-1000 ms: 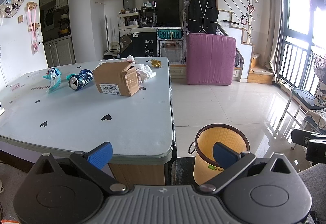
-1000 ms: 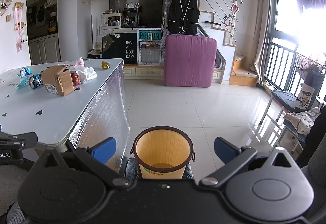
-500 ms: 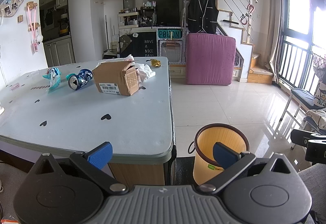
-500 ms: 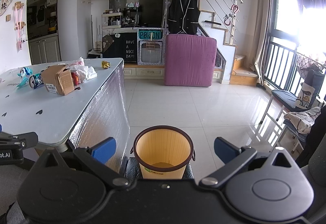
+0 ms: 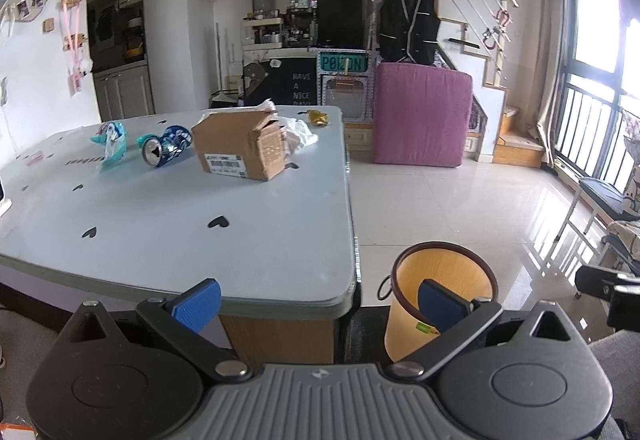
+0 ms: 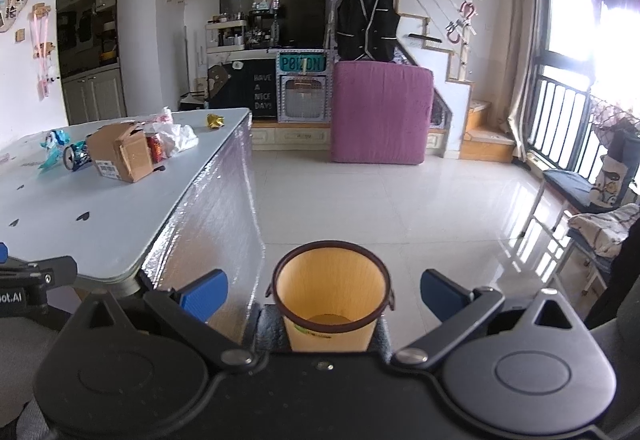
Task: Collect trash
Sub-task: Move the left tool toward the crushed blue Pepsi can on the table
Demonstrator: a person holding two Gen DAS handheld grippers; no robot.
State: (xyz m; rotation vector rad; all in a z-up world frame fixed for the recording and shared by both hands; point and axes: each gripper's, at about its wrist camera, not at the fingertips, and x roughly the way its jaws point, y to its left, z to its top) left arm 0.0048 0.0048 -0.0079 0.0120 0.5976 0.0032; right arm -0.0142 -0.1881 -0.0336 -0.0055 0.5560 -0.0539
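While you are holding both tools back at the near edge of the table (image 5: pixel 256 240), nothing is being gripped: the left gripper (image 5: pixel 318 298) is standing with its jaws wide apart and empty, and the right gripper (image 6: pixel 324 290) is likewise spread open, looking down at the bin (image 6: pixel 331 300) on the floor just beside the table's near corner.

All the trash is lying at the far end of the table from you. The cardboard box (image 5: pixel 240 149) is sitting nearest, flaps open; beside it on the left are the crushed can (image 5: pixel 164 150) and a teal wrapper (image 5: pixel 110 144), behind it a white plastic bag (image 5: pixel 300 132), and a gold wrapper (image 5: pixel 317 117) near the far edge.

You are probably starting the reach, so I would go for one loose, small piece first. The can is lying on its side, its long axis running along the tabletop with its silver end facing you and slightly left; try closing across its body, not end to end. Keep the other tool clear of the bin's rim.
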